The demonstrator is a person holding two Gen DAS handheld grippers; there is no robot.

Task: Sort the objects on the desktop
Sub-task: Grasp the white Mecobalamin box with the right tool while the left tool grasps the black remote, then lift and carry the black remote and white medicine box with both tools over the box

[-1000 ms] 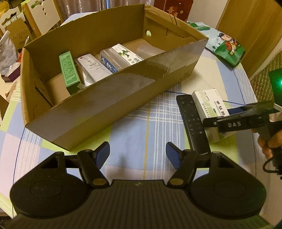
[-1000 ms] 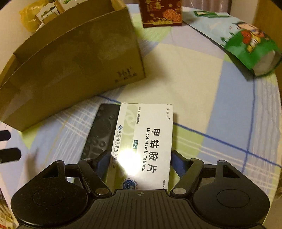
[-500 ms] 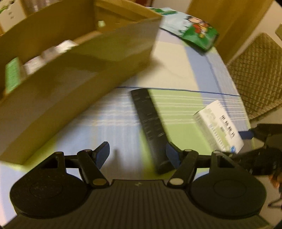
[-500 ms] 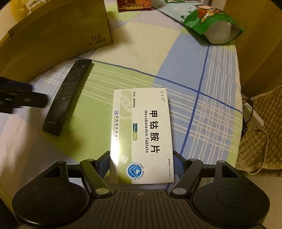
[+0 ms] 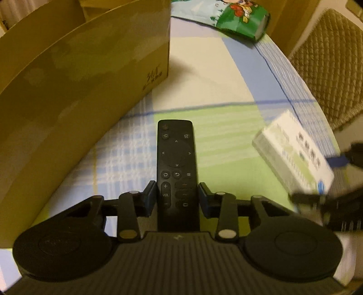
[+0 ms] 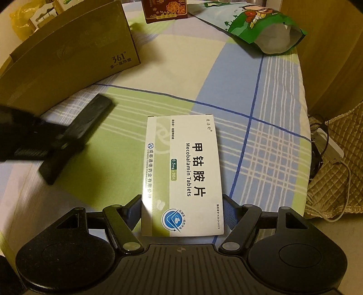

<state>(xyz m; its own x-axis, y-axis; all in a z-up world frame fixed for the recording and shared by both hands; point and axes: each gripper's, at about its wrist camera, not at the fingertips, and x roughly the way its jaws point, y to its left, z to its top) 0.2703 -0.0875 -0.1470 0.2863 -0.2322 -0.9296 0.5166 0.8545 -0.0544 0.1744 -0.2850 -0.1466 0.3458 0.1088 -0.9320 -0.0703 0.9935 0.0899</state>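
Closing on the black remote [image 5: 176, 168], the left gripper [image 5: 177, 195] has its jaws narrow, a blue pad pressed to each long edge at the volume buttons. In this left wrist view the remote lies flat on the checked cloth of the desk [image 5: 204, 74], its power button end pointing away from the camera. Left of the remote stands the long wall of the cardboard box [image 5: 74, 90], near it but apart. To the remote's right, well apart, the white tablet box [image 5: 292, 156] is blurred and tilted, with dark parts of the other gripper at its near end. Beyond the remote, at the desk's far edge, lies a green snack bag [image 5: 240, 20].

From the right wrist view, the right gripper [image 6: 181, 213] holds the white tablet box [image 6: 182, 177] by its near end, jaws fairly wide, pads against both long sides. Left of the tablet box the remote [image 6: 90, 118] lies with the left gripper [image 6: 34, 138] over its near part, blurred. Behind the remote is the cardboard box [image 6: 74, 61]. Past the tablet box, far right, lies the green snack bag [image 6: 267, 29]; a red carton [image 6: 166, 10] stands at the desk's far edge.
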